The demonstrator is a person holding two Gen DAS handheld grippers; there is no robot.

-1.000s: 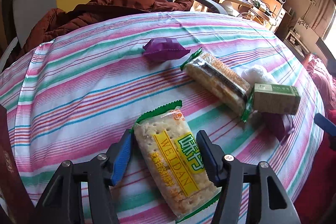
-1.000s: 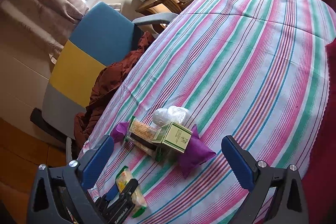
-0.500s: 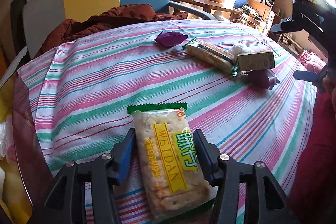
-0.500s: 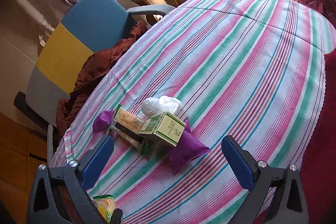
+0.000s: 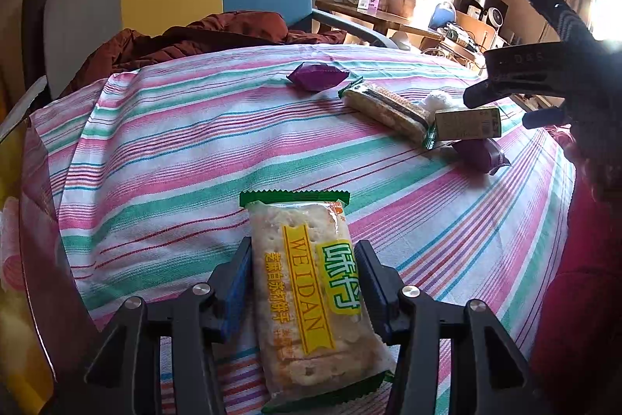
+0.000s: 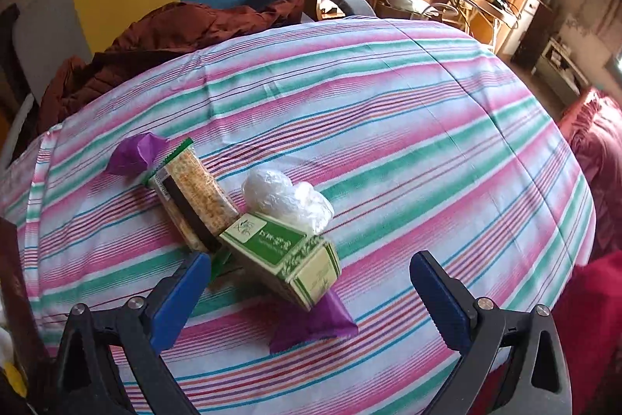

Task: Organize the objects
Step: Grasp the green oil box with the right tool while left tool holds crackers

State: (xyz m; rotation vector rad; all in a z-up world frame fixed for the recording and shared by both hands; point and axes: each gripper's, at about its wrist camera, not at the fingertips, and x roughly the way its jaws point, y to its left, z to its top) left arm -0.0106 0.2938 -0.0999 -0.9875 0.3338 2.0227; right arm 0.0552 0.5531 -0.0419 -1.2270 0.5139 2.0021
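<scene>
Since a second ago I've carried the cracker pack (image 5: 311, 282) back from the pile toward the near edge of the striped cloth (image 5: 175, 158), and my right gripper (image 6: 311, 294) has dropped in close over the pile. The left gripper (image 5: 301, 282) is pinching the pack across its width, near the middle, blue pads on both long sides. It looks light, with slick, crinkly film and brittle crackers inside, so I'd squeeze only gently. The right gripper is spread wide, empty, above the green box (image 6: 283, 255), which leans on a second cracker pack (image 6: 194, 197) and a purple sachet (image 6: 311, 321). Stiff cardboard: I'd take its long sides.
</scene>
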